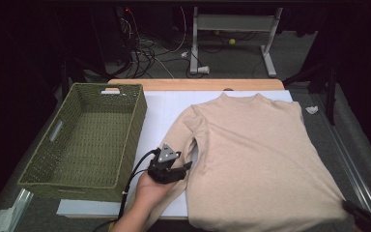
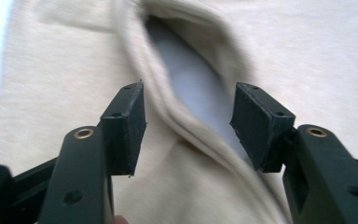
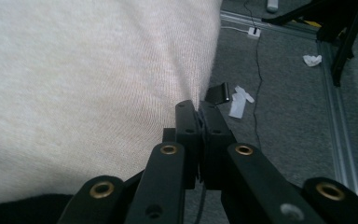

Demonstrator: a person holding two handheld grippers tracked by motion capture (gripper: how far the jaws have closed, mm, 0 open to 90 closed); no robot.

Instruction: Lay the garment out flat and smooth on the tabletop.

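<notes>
left gripper [image 2: 189, 123]: jaws spread wide, holding nothing, straddling the raised seam where the near sleeve [image 1: 186, 137] meets the body of the beige knit long-sleeved sweater [image 1: 251, 164]; white table surface [image 2: 191, 79] visible through the gap between sleeve and body.
right gripper [image 3: 199, 122]: jaws pressed together, apparently pinching the sweater's hem corner at 5 o'clock; cannot tell how much cloth is caught.
sweater: spread flat, collar at 12 o'clock, hem toward 6 o'clock.
green woven rectangular basket [image 1: 125, 140]: empty, at 9 o'clock, just beside the sleeve.
step in hand, judged: taking hold of the sleeve for a fold. done well by lowering until both pads bracket one layer of sleeve edge only, closing squarely, keeping the hem corner taut.
</notes>
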